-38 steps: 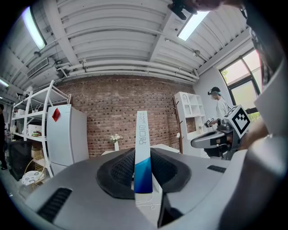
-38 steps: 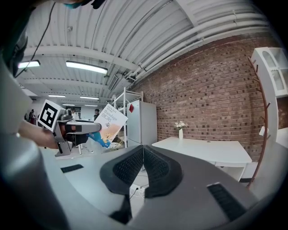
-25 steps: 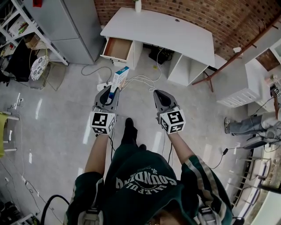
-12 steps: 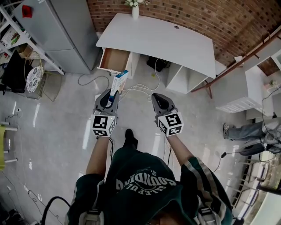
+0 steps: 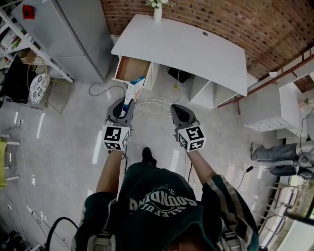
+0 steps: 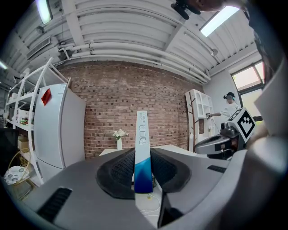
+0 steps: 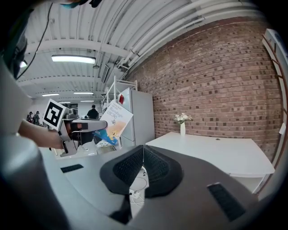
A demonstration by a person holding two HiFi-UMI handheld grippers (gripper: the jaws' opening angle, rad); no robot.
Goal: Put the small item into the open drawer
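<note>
Box (image 5: 134,90) pinched upright in left gripper (image 5: 124,104) hangs just short of the open drawer (image 5: 128,68) at the desk's (image 5: 181,46) left end, right gripper (image 5: 177,111) pressed together, empty; clear the drawer's front edge, lower inside, then release.

Seemingly "Bandage" on the box (image 7: 116,118); upside-down white lettering on the sweatshirt (image 5: 162,202), unclear.

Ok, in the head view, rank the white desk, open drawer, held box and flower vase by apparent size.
Largest to smallest:
white desk
open drawer
box, held in the left gripper
vase
The box is nearer the camera, so its place against drawer and vase is unsure.
</note>
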